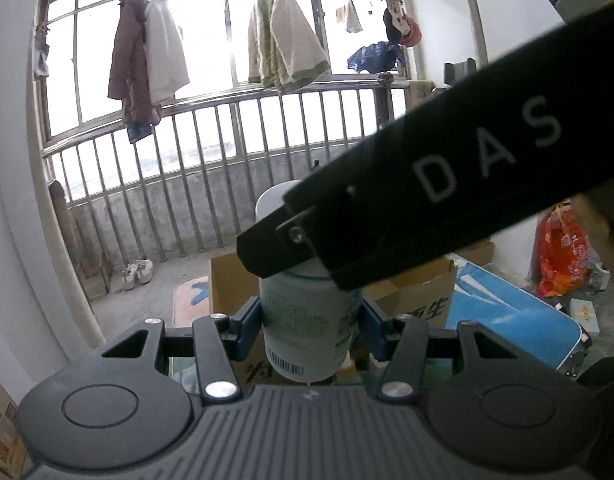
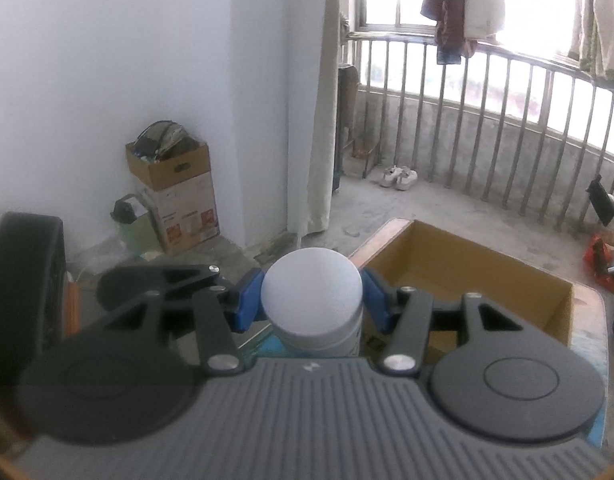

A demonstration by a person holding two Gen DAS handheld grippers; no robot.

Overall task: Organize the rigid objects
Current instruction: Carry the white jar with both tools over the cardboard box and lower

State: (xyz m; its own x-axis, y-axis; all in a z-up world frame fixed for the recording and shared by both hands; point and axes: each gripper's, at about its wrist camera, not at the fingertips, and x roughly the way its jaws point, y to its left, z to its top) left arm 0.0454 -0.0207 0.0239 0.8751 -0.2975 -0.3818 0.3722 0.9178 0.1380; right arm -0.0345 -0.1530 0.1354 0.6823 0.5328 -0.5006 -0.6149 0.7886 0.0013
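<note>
A white bottle (image 1: 307, 320) with a green-printed label and a white cap is held upright. My left gripper (image 1: 311, 320) is shut on the bottle's body, its blue pads on both sides. My right gripper (image 2: 313, 300) is shut on the bottle's white cap (image 2: 311, 300) from above; its black body (image 1: 427, 200) crosses the left wrist view and hides the cap's right side. An open, empty-looking cardboard box (image 2: 467, 276) lies just behind the bottle, also in the left wrist view (image 1: 231, 284).
A balcony railing (image 1: 187, 168) and hung clothes fill the background. A blue case (image 1: 507, 320) and a red bag (image 1: 563, 252) lie to the right. Stacked boxes (image 2: 179, 196) stand by the white wall at left; white shoes (image 2: 399, 176) sit on the concrete floor.
</note>
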